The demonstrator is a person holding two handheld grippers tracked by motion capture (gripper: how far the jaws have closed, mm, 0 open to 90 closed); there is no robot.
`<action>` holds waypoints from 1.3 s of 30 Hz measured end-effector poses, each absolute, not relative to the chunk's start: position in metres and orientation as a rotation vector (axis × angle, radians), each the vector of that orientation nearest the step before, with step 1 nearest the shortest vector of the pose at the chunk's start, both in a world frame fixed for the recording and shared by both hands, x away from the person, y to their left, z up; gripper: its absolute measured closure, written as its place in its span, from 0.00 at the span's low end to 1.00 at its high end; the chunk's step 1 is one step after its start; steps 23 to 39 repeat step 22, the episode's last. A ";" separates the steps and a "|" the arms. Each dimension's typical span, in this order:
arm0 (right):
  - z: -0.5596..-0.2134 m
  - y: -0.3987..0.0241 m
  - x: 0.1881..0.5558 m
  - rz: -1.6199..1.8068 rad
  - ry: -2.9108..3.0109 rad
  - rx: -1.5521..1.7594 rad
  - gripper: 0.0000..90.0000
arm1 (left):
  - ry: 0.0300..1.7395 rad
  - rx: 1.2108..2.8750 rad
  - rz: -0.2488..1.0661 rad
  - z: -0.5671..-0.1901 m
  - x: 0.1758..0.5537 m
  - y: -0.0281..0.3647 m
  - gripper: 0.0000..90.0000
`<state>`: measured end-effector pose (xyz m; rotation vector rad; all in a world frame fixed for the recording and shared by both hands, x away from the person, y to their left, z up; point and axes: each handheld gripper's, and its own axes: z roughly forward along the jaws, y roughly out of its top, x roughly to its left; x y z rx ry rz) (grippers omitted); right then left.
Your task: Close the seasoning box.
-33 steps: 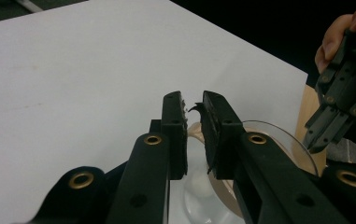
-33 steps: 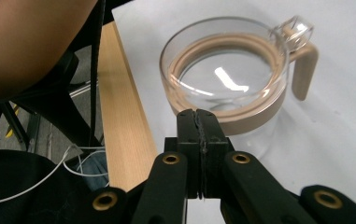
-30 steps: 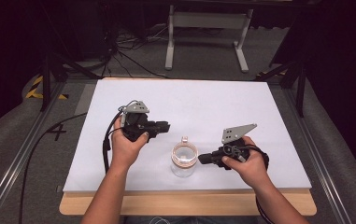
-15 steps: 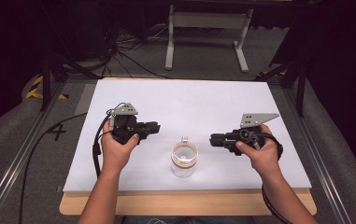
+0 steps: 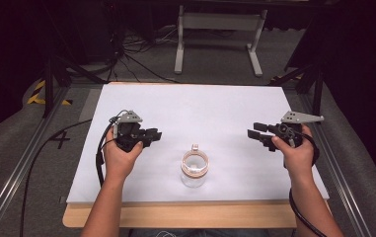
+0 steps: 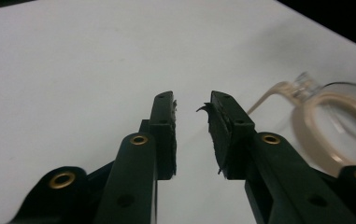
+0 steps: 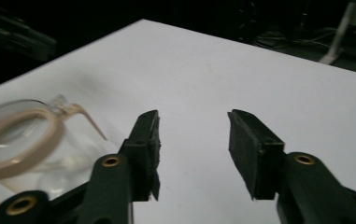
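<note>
A clear glass jar (image 5: 194, 168) with a tan rubber ring at its mouth and a small clasp stands near the front middle of the white table top (image 5: 200, 108). My left gripper (image 5: 155, 134) hovers to the jar's left and points right. Its jaws have just been opening and nothing is between them. My right gripper (image 5: 254, 132) is held well to the jar's right and points left, and its jaws have just been opening too, with nothing between them. The left gripper view has its jaws (image 6: 192, 100) apart with the jar (image 6: 334, 116) at right. In the right gripper view, the jaws (image 7: 192, 116) stand wide with the jar (image 7: 21, 140) at left.
A wooden board edge (image 5: 185, 217) runs under the table's front. Metal rails (image 5: 8, 192) flank both sides. A white stand (image 5: 217, 22) and cables (image 5: 131, 54) lie on the floor behind the table.
My right gripper let go at the jar's rim, opened, and drew away to the right. The left gripper shifted left and a little toward the front while opening. The jar stayed put.
</note>
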<state>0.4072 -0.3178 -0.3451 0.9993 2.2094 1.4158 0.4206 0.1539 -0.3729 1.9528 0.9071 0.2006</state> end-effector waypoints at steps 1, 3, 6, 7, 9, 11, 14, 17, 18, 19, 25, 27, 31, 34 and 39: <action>-0.348 -0.320 0.409 1.391 2.216 1.008 0.55 | 0.920 1.952 0.198 -0.377 0.423 0.156 0.77; -0.357 -0.327 0.416 1.336 2.233 1.033 0.52 | 0.938 1.965 0.220 -0.382 0.426 0.158 0.76; -0.372 -0.333 0.425 1.262 2.270 1.062 0.50 | 0.960 2.004 0.251 -0.388 0.429 0.157 0.74; -0.372 -0.333 0.425 1.262 2.270 1.062 0.50 | 0.960 2.004 0.251 -0.388 0.429 0.157 0.74; -0.385 -0.336 0.431 1.197 2.303 1.083 0.47 | 0.964 2.005 0.258 -0.394 0.432 0.157 0.73; -0.393 -0.337 0.435 1.155 2.326 1.088 0.46 | 0.973 2.026 0.255 -0.398 0.434 0.157 0.72; -0.405 -0.338 0.440 1.138 2.366 1.032 0.42 | 0.964 2.040 0.259 -0.402 0.436 0.159 0.71; -0.413 -0.338 0.443 1.113 2.402 0.981 0.40 | 0.965 2.042 0.253 -0.404 0.437 0.160 0.71; -0.415 -0.338 0.444 1.108 2.409 0.976 0.40 | 0.959 2.046 0.259 -0.404 0.437 0.160 0.70; -0.416 -0.338 0.444 1.110 2.413 0.975 0.40 | 0.960 2.044 0.263 -0.403 0.437 0.161 0.70; -0.416 -0.337 0.444 1.112 2.421 0.978 0.40 | 0.948 2.043 0.272 -0.403 0.437 0.162 0.70; -0.416 -0.337 0.444 1.112 2.421 0.978 0.40 | 0.948 2.043 0.272 -0.403 0.437 0.162 0.70; -0.416 -0.337 0.444 1.112 2.421 0.978 0.40 | 0.948 2.043 0.272 -0.403 0.437 0.162 0.70; -0.416 -0.337 0.444 1.112 2.421 0.978 0.40 | 0.948 2.043 0.272 -0.403 0.437 0.162 0.70; -0.416 -0.337 0.444 1.112 2.421 0.978 0.40 | 0.948 2.043 0.272 -0.403 0.437 0.162 0.70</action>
